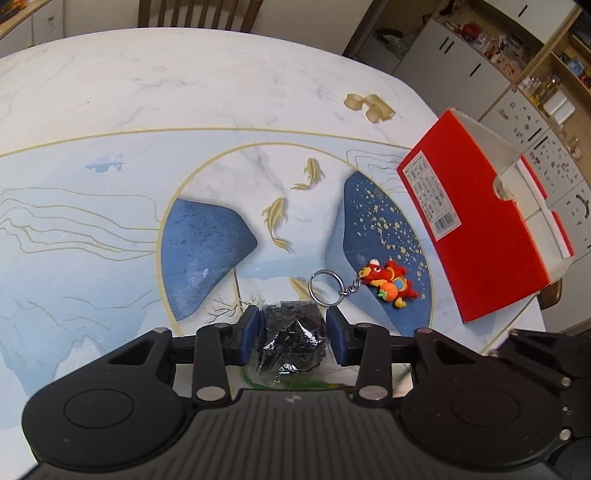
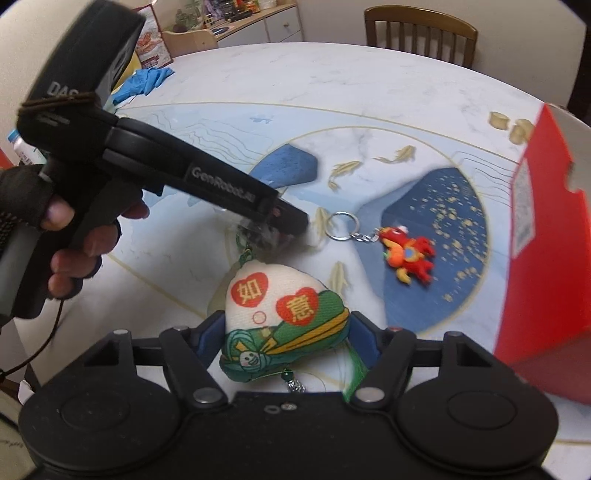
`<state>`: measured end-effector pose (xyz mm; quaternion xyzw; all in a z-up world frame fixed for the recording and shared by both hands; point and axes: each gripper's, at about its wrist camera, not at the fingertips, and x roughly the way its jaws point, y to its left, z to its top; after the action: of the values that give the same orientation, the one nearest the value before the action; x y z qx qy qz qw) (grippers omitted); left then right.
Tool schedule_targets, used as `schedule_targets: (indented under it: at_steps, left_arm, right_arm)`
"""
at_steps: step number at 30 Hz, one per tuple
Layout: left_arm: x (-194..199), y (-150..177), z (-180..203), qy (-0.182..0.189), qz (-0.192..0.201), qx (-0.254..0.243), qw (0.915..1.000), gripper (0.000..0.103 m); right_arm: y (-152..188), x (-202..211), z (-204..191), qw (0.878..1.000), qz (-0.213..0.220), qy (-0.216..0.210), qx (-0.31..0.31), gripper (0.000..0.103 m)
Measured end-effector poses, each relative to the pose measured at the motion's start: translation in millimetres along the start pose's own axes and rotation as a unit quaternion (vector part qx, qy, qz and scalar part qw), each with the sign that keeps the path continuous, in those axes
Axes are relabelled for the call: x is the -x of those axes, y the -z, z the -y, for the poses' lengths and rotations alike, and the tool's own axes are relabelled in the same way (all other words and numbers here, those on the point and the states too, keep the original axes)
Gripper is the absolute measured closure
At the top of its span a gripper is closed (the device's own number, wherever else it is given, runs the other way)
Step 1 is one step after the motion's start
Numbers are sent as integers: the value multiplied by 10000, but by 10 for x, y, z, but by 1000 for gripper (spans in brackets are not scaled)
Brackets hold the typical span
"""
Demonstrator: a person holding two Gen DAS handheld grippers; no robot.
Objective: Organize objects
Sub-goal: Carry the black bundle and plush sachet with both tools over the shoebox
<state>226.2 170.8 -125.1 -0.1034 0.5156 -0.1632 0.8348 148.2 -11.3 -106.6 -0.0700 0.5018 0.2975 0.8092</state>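
A clear bag of small black pieces (image 1: 290, 332) lies on the patterned table (image 1: 184, 92), and my left gripper (image 1: 291, 325) is shut on it, blue pads pressing both sides. The right wrist view shows that left gripper (image 2: 273, 229) from the side, held by a gloved hand (image 2: 70, 236). My right gripper (image 2: 288, 328) is shut on a white and green plush charm (image 2: 280, 314) with two red hearts. Its green tassel trails under the jaws. A red dragon keychain (image 1: 391, 280) (image 2: 410, 254) with a metal ring lies loose on the table, to the right of both grippers.
An open red box (image 1: 480, 221) (image 2: 546, 240) stands at the table's right edge, close to the keychain. Blue gloves (image 2: 144, 83) lie at the far left of the table. Wooden chairs (image 2: 421, 33) stand behind it, and cabinets (image 1: 461, 55) fill the back right.
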Motion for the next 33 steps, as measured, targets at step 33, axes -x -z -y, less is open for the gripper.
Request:
schedule_targets:
  at_steps: [33]
  left_arm:
    - [677, -192, 794, -433, 719, -198, 9963, 64]
  right_arm:
    - [-117, 2029, 1398, 9802, 1334, 1267, -731, 34]
